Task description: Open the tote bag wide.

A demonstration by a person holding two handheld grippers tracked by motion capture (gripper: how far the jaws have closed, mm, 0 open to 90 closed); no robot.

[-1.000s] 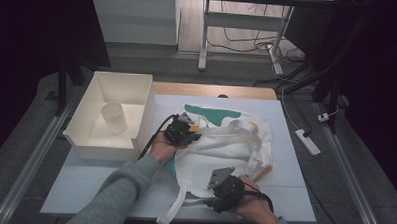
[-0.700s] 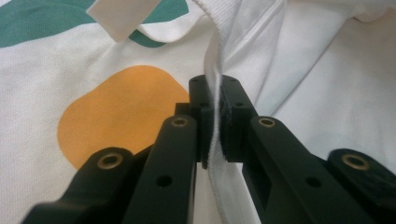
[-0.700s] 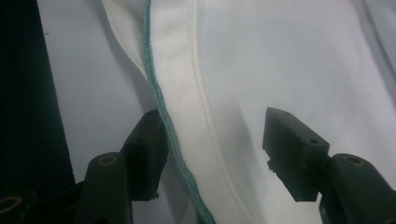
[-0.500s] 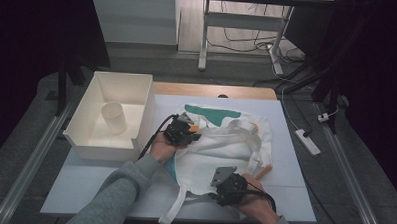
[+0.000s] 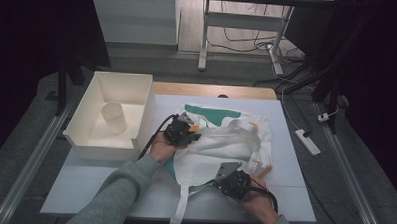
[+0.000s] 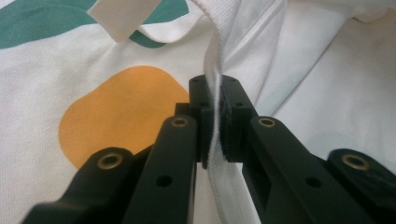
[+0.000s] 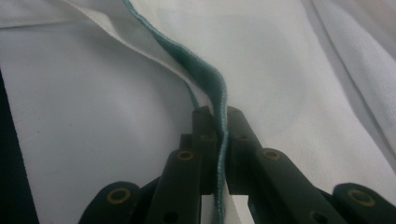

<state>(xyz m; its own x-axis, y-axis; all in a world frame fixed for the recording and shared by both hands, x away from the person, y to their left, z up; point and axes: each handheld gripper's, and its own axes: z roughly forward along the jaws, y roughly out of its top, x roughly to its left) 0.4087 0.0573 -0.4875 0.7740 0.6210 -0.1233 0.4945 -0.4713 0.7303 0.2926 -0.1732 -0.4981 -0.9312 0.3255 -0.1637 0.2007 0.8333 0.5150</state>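
Two edges of the white cloth bag (image 5: 225, 148) on the table (image 5: 290, 160) are now pinched, so it is judged ready to be lifted or spread. Its white hem (image 6: 212, 93) is clamped in the left gripper (image 6: 212, 121). The right gripper (image 7: 220, 140) has just been closing, and its jaws are now clenched on the teal edge (image 7: 205, 74); a second earlier they were spread.

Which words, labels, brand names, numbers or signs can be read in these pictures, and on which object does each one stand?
None can be read. The white cloth bag bears only teal and orange shapes, no letters. The white box, the cup in it, and both grippers carry no legible marking.
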